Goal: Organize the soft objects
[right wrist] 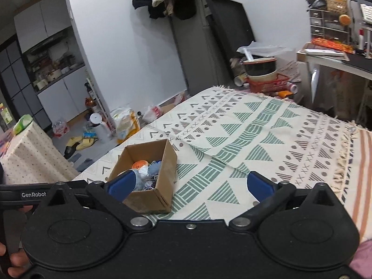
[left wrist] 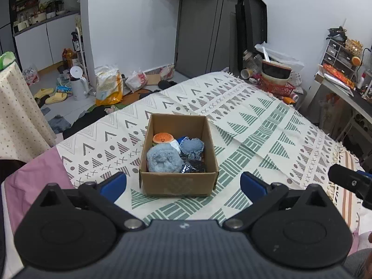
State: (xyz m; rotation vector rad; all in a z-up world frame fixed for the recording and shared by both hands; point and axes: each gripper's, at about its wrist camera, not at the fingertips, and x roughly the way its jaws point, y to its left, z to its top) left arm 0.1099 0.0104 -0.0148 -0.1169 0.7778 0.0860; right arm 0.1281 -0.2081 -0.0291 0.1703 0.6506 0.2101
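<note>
both grippers are spread wide w/ nothing between the pads. left gripper hangs over the near edge of the cardboard box, right gripper sits off to the box's right side over bare blanket. no earlier view to compare so can't say more on motion.

what could go wrong imo: box is small, light-looking and sits on a soft patterned blanket, so if either finger clips the rim on the way in it prob slides or tips instead of staying put. from the right wrist view the right gripper's left finger overlaps the box's near corner, can't tell if it's touching or just in front. other thing: the stuff is piled close to rim height, so poking anything else in could push a piece out over the side. also the two grippers are near each other, the right one's tip shows at the edge of the left view, so they could bump.

the soft things themselves: all inside the box afaict. fluffy light blue roll at front left, orange smiley burger plush behind it, frayed denim-blue round piece at back right, dark shiny crinkly bit front right. nothing soft left loose on the blanket nearby, so looks basically done.
</note>
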